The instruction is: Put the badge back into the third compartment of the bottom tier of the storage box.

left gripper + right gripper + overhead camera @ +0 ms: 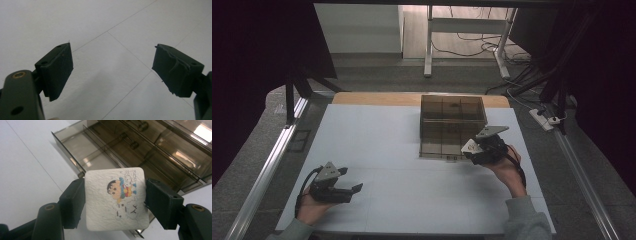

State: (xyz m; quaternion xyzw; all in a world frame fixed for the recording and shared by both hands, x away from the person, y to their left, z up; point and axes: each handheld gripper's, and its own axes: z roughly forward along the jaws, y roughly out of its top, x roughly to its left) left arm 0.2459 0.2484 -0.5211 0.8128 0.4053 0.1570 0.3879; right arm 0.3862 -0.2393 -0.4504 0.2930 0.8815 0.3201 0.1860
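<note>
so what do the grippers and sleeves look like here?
Both grippers, left gripper and right gripper, are black with blocky rectangular jaws, brass-coloured inserts at the jaw mounts, a grey three-cornered plate on top and a black cable trailing. The person wears grey sleeves.

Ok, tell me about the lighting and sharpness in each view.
High view: dim and soft, edges black, white table evenly lit. Left gripper view: bright table, left gripper jaws dark with little detail. Right gripper view: sharp on the white cartoon pad in the right gripper; ceiling lights glare off the smoky plastic box.
</note>
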